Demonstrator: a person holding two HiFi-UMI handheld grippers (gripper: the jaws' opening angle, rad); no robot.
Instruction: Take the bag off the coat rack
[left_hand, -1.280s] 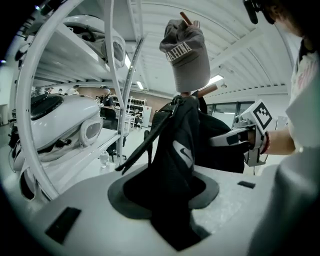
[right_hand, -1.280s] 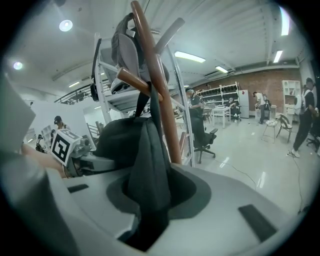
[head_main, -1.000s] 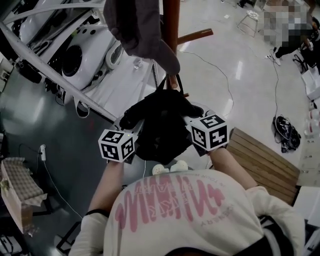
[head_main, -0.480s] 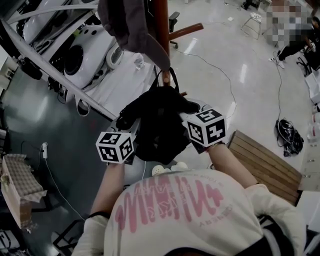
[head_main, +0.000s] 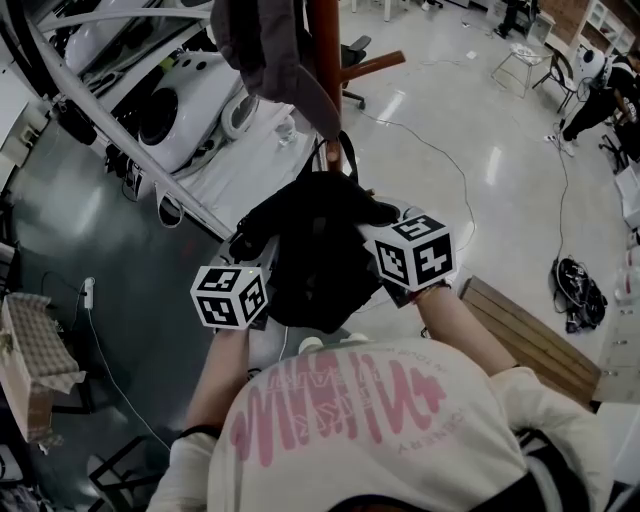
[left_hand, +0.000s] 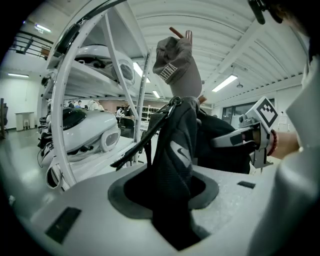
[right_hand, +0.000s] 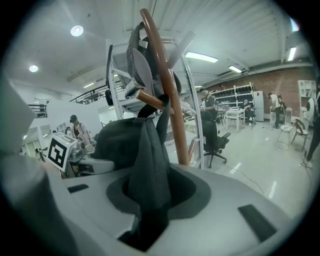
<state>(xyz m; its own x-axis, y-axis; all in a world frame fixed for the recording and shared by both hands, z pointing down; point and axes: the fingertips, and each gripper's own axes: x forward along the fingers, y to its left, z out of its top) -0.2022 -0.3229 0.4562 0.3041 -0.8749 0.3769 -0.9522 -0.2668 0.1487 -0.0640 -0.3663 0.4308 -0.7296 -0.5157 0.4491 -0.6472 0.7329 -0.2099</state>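
**Desk:** What do the two tools have hold of?

**Photographer:** The same thing. The left hand-held gripper (left_hand: 172, 215) has its jaws pinched on a fold of black mesh carrying a pale logo. The right hand-held gripper (right_hand: 149, 220) is clamped on a dark fold at the other side. Each marker cube sits just behind its grip.

**Desk:** And where is the bag?

**Photographer:** The black bag (head_main: 320, 255) hangs bunched between the two grippers, in front of the chest of the person (head_main: 340, 420), who wears a white shirt with pink print. It is just beside the brown pole of the coat rack (head_main: 326, 70). Its strap (right_hand: 148, 111) runs up to a short peg (right_hand: 150, 98) on that pole, so the bag is not yet off the rack.

**Desk:** Anything else on the rack?

**Photographer:** A grey cap (head_main: 265, 50) hangs higher on the pole, above the bag.

**Desk:** And the surroundings?

**Photographer:** To the left, a white frame (head_main: 110, 140) holds rounded white machine shells (head_main: 170, 100). To the right, a slatted wooden platform (head_main: 530, 335) lies on the glossy floor (head_main: 450, 120). A black office chair (right_hand: 217, 137) stands beyond the pole.
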